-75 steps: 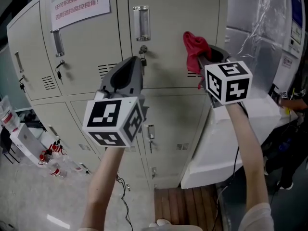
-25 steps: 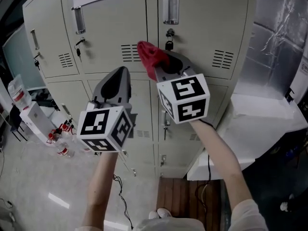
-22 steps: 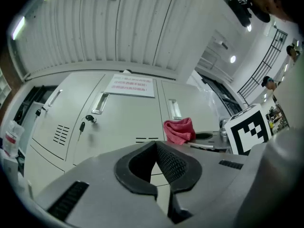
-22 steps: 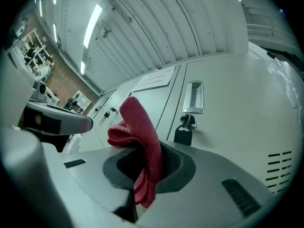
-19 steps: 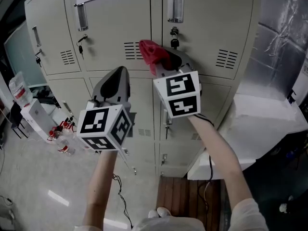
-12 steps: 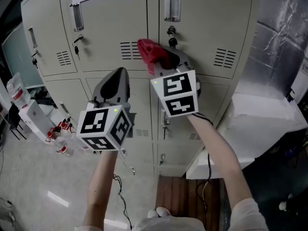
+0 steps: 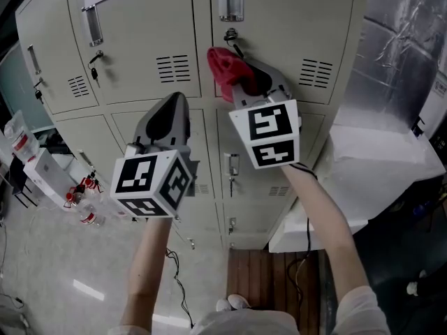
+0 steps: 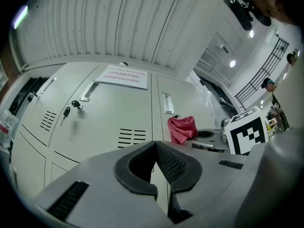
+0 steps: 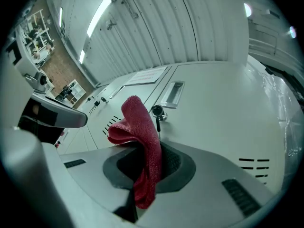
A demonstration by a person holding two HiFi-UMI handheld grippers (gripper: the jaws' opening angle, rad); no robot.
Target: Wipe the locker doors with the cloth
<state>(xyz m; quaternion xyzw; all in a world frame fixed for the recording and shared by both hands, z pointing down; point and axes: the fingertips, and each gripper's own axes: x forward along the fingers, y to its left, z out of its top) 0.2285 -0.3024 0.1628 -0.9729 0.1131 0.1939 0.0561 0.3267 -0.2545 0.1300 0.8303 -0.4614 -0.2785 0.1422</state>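
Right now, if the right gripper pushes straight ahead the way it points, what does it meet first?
Probably the locker door, near its key, and the red cloth clamped in the right gripper would touch it first. Depth is unclear.

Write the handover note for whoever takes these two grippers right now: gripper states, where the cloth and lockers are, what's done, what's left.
Right gripper: shut on the red cloth, raised at the upper right locker door, just below its lock. Whether the cloth touches the door can't be told.
Left gripper: shut, empty, held lower, facing the lockers.
Done: cloth is gripped; nothing shows which doors have been wiped.
Left: wipe the doors, probably starting with this one.
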